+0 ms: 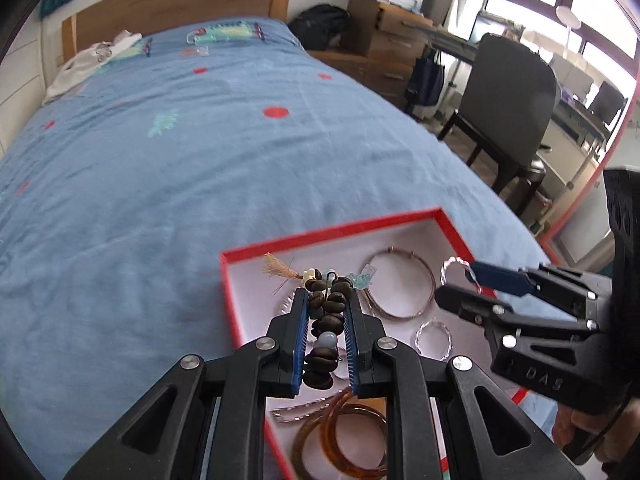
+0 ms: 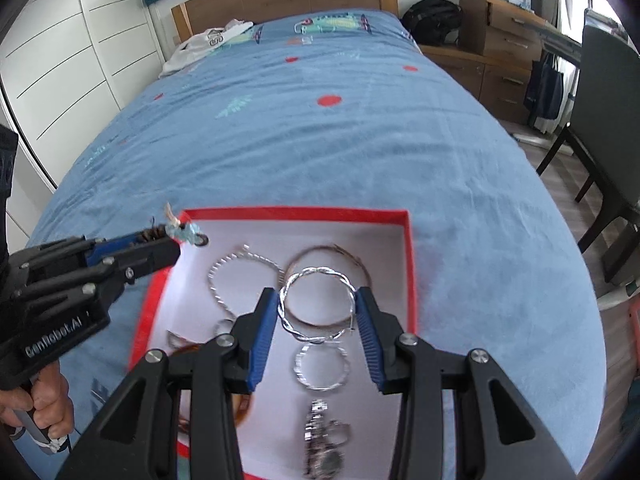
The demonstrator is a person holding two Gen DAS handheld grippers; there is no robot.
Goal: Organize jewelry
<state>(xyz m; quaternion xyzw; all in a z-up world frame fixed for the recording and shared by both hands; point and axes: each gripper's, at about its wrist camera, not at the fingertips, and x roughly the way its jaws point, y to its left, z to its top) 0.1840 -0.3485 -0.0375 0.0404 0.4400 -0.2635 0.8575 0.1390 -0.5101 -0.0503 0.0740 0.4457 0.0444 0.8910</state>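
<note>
While both tools hang over the red box | left gripper clenched on brown bead bracelet, box's 9 o'clock | right gripper grasping twisted silver hoop, centre

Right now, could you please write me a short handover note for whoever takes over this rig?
Left hand-held gripper: shut on the bead bracelet, held over the red tray.
Right hand-held gripper: shut on the twisted silver hoop, above the tray.
Tray sits on the blue bed. In it: a thin bangle, a small silver ring, a silver chain, amber bangles, a watch.
Done: most pieces are in the tray.
Left: place both held pieces; their intended spots are unclear.
</note>
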